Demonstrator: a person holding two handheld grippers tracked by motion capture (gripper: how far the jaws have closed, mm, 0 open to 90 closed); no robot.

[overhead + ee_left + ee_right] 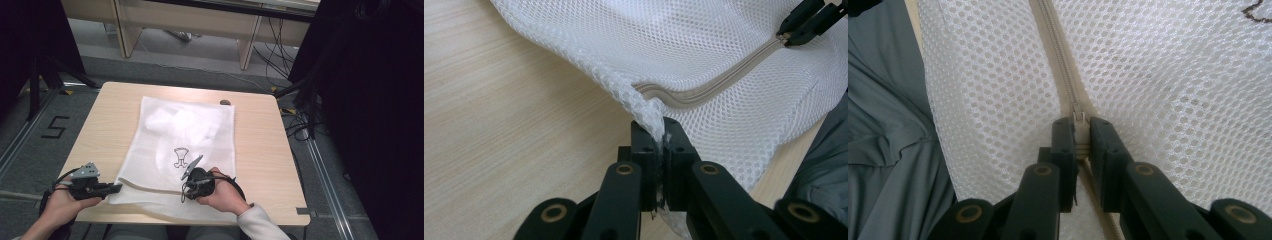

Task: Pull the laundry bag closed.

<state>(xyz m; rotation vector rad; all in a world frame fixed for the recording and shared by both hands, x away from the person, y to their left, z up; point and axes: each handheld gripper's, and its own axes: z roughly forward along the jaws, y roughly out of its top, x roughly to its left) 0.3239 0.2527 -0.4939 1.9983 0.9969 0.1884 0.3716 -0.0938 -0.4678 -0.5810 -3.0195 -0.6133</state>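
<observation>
Bag position: the white mesh laundry bag [180,145] is lying flat on the wooden table [260,145], its near edge reaching the table's front edge, its zipper [714,85] running along that near side.
Left gripper [658,137]: jaws are pressing together on the bag's near-left corner, mesh bunching up between the pads; in the high view this gripper [116,188] is sitting at the bag's left edge.
Right gripper [1079,131]: jaws are pinching the zipper's slider or pull tab; which of the two I cannot tell. In the high view it [186,176] is resting over the bag's near middle.
Work in hand (judgement): the left is probably anchoring the corner while the right is working the zipper along.
Risk, slip: the pull is small; a sideways tug is likely making it pop out of the pads.
Risk, snag: loose mesh beside the teeth may be getting drawn into the slider, jamming it.
Risk, anchor: the left grip is holding thin mesh only; a hard pull could be dragging the whole bag instead of moving the slider, or straining the seam.
Risk, edge: the bag's near hem is lying right at the table front and could be sliding off.
Surroundings: a small dark object [225,102] is lying just past the bag's far corner, well apart from both grippers; cables [280,50] are trailing on the floor beyond.
In the way: nothing is lying along the zipper line; the person's grey clothing [893,140] is sitting close behind the right gripper.
</observation>
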